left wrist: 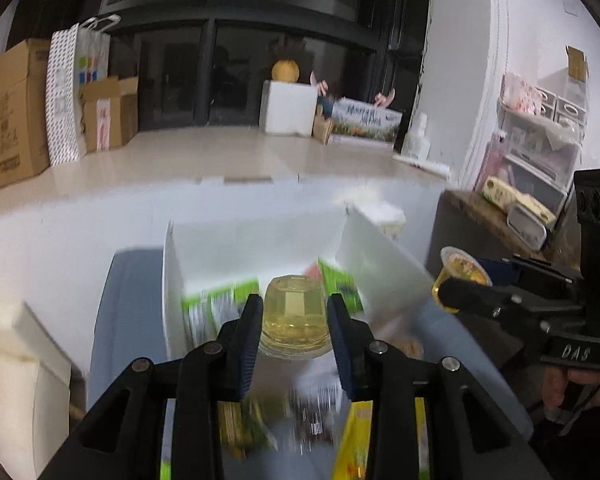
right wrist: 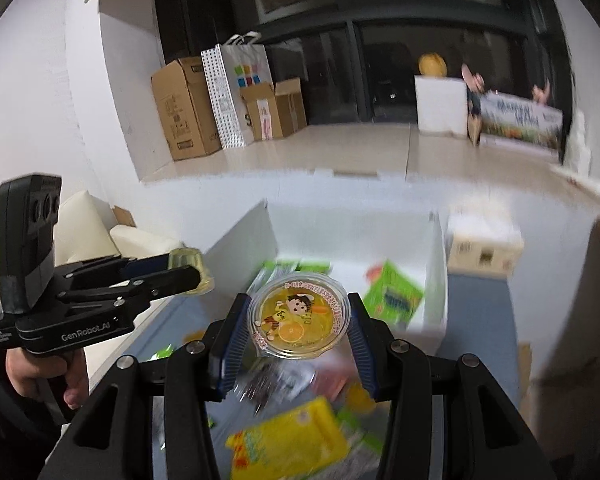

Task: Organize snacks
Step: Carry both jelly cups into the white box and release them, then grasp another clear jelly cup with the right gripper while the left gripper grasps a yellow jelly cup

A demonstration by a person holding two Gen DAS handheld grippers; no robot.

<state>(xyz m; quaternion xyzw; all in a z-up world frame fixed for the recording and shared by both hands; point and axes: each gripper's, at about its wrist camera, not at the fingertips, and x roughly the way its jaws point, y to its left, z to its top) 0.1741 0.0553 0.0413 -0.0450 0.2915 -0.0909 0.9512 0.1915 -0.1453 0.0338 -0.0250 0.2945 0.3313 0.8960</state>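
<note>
My left gripper [left wrist: 294, 312] is shut on a clear yellow jelly cup [left wrist: 294, 318], held bottom toward the camera above a white open box [left wrist: 172, 276]. It also shows in the right wrist view [right wrist: 188, 270]. My right gripper [right wrist: 298, 322] is shut on a second jelly cup [right wrist: 298, 316] with a cartoon lid facing the camera. It also shows in the left wrist view [left wrist: 450, 284], right of the box. Green snack packets [right wrist: 394, 294] lie inside the box. Yellow packets [right wrist: 288, 444] and other blurred snacks lie on the blue surface below.
The box stands on a blue-grey surface [right wrist: 480, 320]. A small carton [right wrist: 484, 246] sits behind the box. Cardboard boxes [right wrist: 184, 108] and a paper bag [right wrist: 234, 92] stand on the floor by the dark window. A cream cushion [left wrist: 16, 360] is at left.
</note>
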